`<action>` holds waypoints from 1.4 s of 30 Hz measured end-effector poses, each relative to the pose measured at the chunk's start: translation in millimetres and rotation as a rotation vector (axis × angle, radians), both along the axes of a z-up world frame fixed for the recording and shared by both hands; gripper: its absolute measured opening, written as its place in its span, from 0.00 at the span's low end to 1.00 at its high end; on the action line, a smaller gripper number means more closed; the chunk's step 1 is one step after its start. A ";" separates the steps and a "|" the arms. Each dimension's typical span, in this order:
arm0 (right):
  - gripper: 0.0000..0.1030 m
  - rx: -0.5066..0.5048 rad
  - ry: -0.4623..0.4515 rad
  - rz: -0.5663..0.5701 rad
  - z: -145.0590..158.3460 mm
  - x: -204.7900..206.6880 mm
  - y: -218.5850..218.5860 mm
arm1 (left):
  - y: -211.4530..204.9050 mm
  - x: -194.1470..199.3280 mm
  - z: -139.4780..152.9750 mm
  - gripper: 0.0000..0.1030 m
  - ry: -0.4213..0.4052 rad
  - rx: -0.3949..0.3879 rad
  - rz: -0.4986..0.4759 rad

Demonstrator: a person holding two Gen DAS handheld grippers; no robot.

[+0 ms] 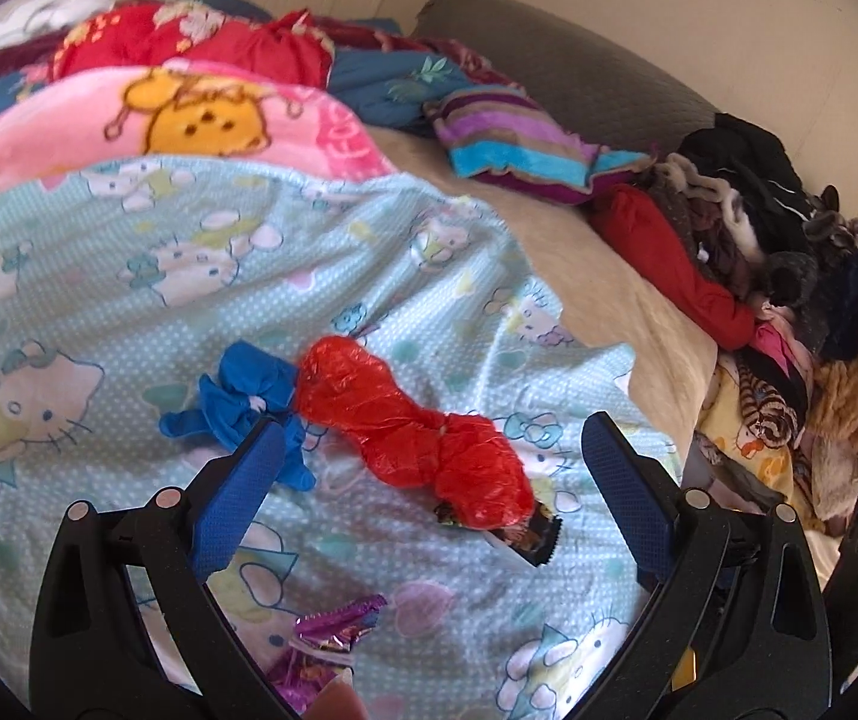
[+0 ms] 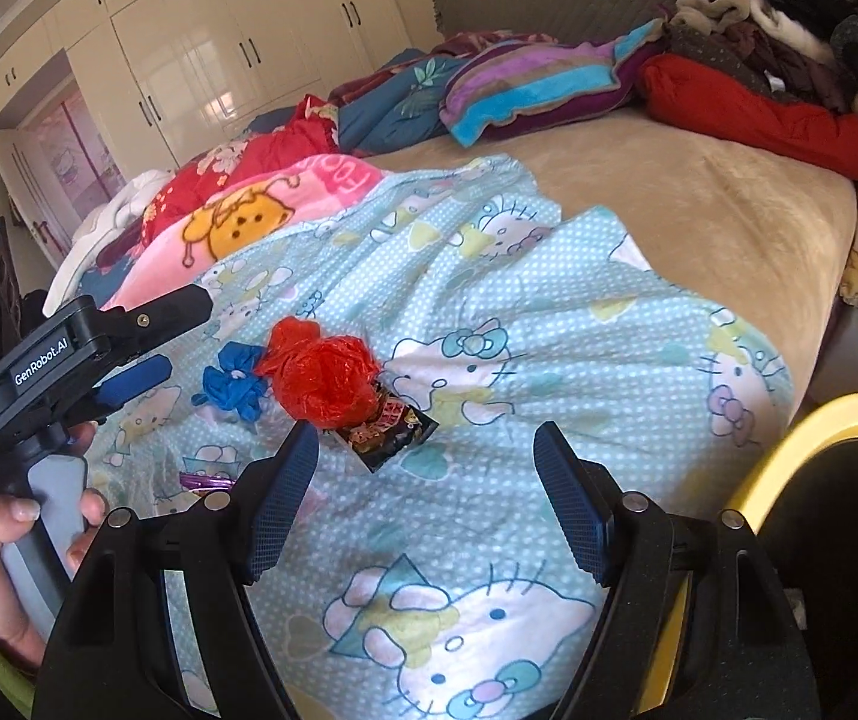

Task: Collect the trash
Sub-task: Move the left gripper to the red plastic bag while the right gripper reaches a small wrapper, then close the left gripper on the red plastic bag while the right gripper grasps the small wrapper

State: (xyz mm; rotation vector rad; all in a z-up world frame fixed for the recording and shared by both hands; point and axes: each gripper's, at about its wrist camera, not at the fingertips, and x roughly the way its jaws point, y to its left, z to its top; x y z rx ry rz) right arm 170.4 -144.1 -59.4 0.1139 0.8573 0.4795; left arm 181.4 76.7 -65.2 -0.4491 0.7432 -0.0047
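Observation:
A crumpled red plastic bag lies on the light blue cartoon-cat sheet. A blue glove or rag sits at its left. A dark snack wrapper pokes out from under the bag. A purple foil wrapper lies nearer. My left gripper hovers open over the bag, empty. My right gripper is open and empty, just short of the dark wrapper.
Folded blankets and a striped cushion lie at the far side. A heap of clothes fills the right edge of the bed. A yellow-rimmed bin stands at the right. Wardrobes stand behind.

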 end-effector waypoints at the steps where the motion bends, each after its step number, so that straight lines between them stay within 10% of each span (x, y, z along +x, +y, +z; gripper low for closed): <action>1: 0.70 -0.009 0.003 0.008 -3.2 2.8 4.2 | 0.6 2.6 -2.7 0.86 0.008 -0.005 0.001; 10: 0.62 -0.079 0.072 0.078 -41.2 28.3 37.5 | 8.8 32.7 -34.1 0.81 0.116 -0.067 0.006; 21: 0.12 -0.013 0.129 0.119 -54.0 29.6 37.2 | 2.6 46.9 -56.7 0.71 0.191 -0.121 -0.015; 28: 0.08 0.003 0.078 0.094 -37.0 14.8 20.1 | -14.2 43.0 -55.5 0.48 0.183 -0.104 -0.061; 42: 0.07 0.027 0.005 -0.011 -8.3 -12.7 -36.0 | -37.9 7.0 -12.3 0.45 0.055 -0.083 -0.151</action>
